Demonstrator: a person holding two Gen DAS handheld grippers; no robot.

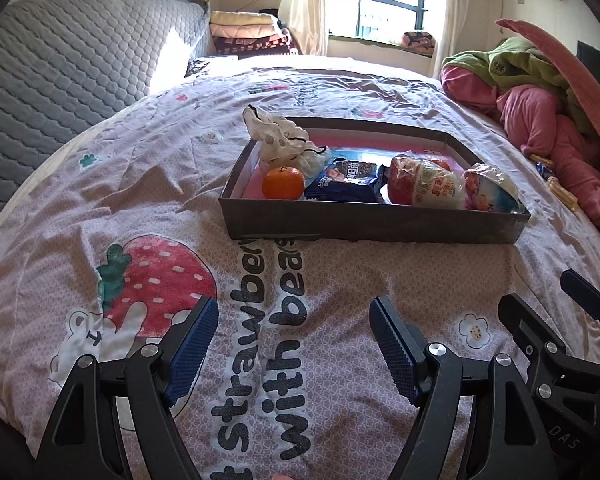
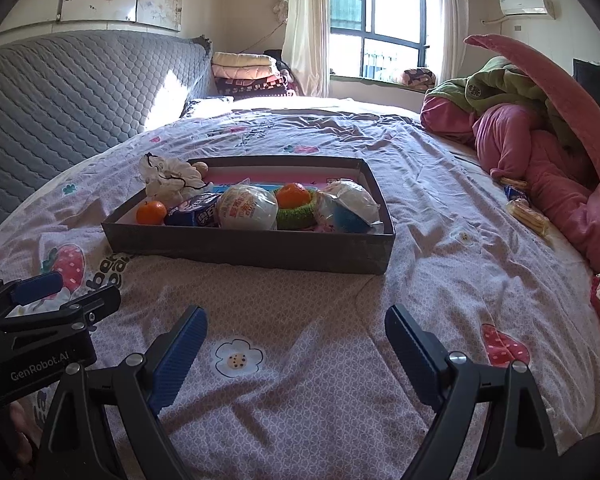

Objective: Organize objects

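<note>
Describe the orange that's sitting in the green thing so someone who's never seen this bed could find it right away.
On the bed sits a shallow dark box full of snacks. Toward its right half, between a round white wrapped pack and a white-and-blue wrapped pack, lies a fuzzy green ring with the orange nested in it. The other orange lies bare at the box's left corner.

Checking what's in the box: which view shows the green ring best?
The right wrist view: the green ring shows clearly inside the box, an orange sitting in it. In the left wrist view it is hidden behind the wrapped ball; only a sliver of that orange shows.
</note>
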